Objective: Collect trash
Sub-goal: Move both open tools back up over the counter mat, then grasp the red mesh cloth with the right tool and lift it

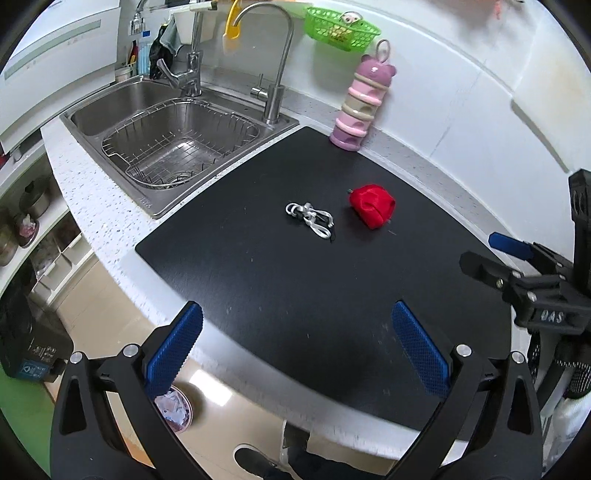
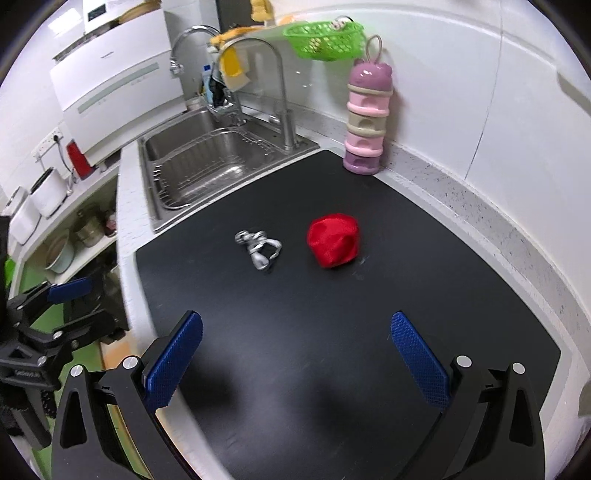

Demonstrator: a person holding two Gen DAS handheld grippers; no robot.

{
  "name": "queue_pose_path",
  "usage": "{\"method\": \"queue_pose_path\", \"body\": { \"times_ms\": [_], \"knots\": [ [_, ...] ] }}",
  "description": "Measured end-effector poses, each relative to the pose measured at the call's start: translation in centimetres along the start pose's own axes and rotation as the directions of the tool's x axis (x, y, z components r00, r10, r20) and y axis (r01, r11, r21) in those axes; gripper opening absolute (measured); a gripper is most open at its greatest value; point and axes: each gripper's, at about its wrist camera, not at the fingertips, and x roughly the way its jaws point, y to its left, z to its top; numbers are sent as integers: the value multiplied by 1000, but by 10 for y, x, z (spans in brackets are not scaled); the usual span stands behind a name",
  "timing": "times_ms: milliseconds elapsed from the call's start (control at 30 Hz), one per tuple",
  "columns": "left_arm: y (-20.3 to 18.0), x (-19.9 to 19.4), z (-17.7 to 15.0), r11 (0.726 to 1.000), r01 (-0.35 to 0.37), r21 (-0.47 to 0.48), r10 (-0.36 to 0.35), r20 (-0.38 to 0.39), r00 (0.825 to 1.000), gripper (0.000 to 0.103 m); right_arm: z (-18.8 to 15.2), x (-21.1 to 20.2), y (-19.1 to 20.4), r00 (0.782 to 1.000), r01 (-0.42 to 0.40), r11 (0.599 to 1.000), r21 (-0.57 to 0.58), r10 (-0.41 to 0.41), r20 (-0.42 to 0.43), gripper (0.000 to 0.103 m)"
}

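Observation:
A crumpled red wad (image 1: 372, 205) and a tangled silver-white ribbon (image 1: 310, 218) lie side by side on a black mat (image 1: 295, 295). They show in the right wrist view too: the red wad (image 2: 333, 240), the ribbon (image 2: 258, 249), the mat (image 2: 332, 350). My left gripper (image 1: 295, 347) is open and empty over the mat's near edge. My right gripper (image 2: 295, 354) is open and empty, hovering short of both items. The right gripper also shows at the right of the left wrist view (image 1: 517, 266), and the left gripper at the left of the right wrist view (image 2: 62, 306).
A steel sink (image 1: 173, 140) with a wire basket and two taps lies left of the mat. A pink stacked container (image 1: 360, 107) stands against the wall at the mat's far corner. A green basket (image 1: 340, 27) hangs above. A bin with trash (image 1: 175, 408) stands on the floor.

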Motion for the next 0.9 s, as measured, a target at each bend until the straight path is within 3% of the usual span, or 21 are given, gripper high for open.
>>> {"method": "queue_pose_path", "body": {
  "times_ms": [300, 733, 767, 800, 900],
  "knots": [
    [0, 42, 19, 998, -43, -53, 41, -45, 998, 100, 41, 81, -36, 996, -17, 1000, -12, 16, -86, 98],
    [16, 72, 28, 990, -91, -112, 81, -90, 993, 100, 57, 154, -43, 987, -54, 998, -37, 48, -152, 97],
    [16, 73, 28, 989, -93, -113, 83, -91, 992, 100, 57, 156, -43, 987, -57, 998, -39, 50, -153, 87],
    [17, 73, 29, 989, -94, -116, 84, -93, 992, 100, 58, 158, -42, 986, -61, 997, -42, 53, -157, 67],
    [18, 77, 28, 989, -96, -116, 84, -103, 991, 100, 59, 162, -39, 984, -67, 996, -57, 56, -167, 51]
  ]
}}
